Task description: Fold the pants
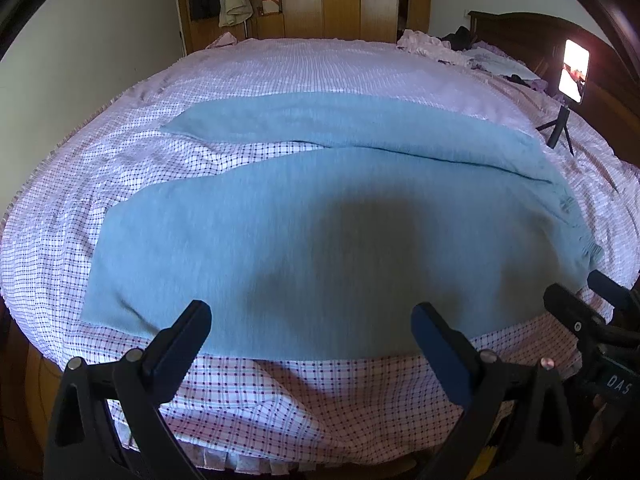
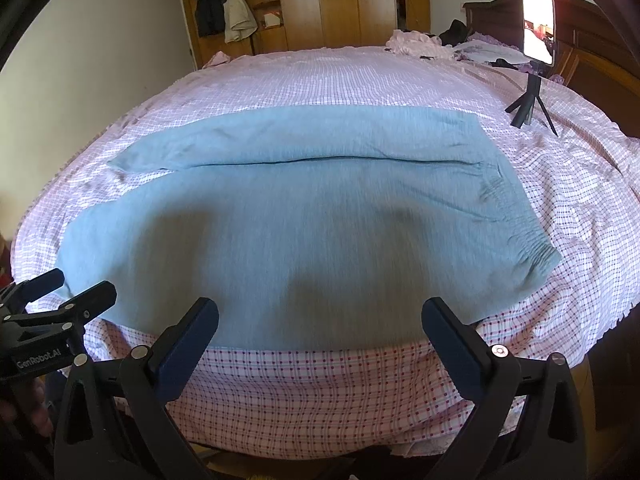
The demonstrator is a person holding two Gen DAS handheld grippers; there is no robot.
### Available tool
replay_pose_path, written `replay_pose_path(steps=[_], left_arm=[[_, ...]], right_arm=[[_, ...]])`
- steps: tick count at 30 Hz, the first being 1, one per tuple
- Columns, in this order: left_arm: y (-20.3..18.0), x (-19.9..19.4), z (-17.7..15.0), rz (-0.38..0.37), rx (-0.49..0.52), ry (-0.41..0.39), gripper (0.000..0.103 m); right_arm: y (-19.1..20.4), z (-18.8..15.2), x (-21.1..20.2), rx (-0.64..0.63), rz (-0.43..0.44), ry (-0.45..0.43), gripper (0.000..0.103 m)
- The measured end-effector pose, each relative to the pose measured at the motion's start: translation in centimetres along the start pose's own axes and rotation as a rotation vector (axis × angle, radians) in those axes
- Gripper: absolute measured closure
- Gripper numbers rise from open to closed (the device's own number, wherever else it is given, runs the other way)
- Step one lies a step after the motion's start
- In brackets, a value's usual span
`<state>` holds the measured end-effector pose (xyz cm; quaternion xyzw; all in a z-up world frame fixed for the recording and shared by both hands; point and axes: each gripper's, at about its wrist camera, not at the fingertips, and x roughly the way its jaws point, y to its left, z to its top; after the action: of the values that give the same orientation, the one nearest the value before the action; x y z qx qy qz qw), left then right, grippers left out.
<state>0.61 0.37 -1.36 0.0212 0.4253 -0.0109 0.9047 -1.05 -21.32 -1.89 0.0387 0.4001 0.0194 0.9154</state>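
So the light blue-grey knit pants are laid out flat across the pink-and-white checked bedspread, legs running off to the left, elastic waistband bunched at the right, near edge lying close to the front edge of the bed. The two legs split apart toward the cuffs, with a wedge of bedspread showing between them.

The left gripper is spread wide with nothing in it, hovering just over the near edge of the near leg. The right gripper looks the same: jaws wide, empty, over the near edge closer to the waistband. No fold done yet as far as I can tell.

What I'd worry about:
- pinching the bedspread along with the pants, since the fabric lies flat on it and both are soft
- the knit sagging or stretching between the two grips, so the fold lands crooked
- the legs not lining up because they're already splayed

Also there's a lit phone on a small black tripod standing on the bed beyond the waistband, so a big swing that way could knock it.
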Motion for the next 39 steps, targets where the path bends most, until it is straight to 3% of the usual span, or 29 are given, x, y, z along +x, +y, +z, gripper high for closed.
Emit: replay_pose_path(steps=[11,18,27,34,39], left_arm=[[0.0,0.5,0.1,0.002,0.008,0.017,0.001],[0.1,0.8,1.9,0.005,0.042,0.026,0.001],[0.7,1.3,6.8,-0.017,0.071,0.035,0.001],[0.5,2.0,11.9,0.008,0.146,0.034,0.001],[0.5,3.1,15.9,-0.015,0.165,0.068,0.001]], right_arm=[[-0.1,0.1,0.1,-0.003,0.004,0.004,0.005],[-0.9,1.4,0.2,-0.026,0.01,0.016,0.005],[-3.3,5.2,0.0,-0.037,0.046,0.038,0.005],[-5.7,10.3,0.6,-0.033,0.068,0.061,0.005],[-7.7,14.0,2.1,-0.012,0.102,0.114,0.005]])
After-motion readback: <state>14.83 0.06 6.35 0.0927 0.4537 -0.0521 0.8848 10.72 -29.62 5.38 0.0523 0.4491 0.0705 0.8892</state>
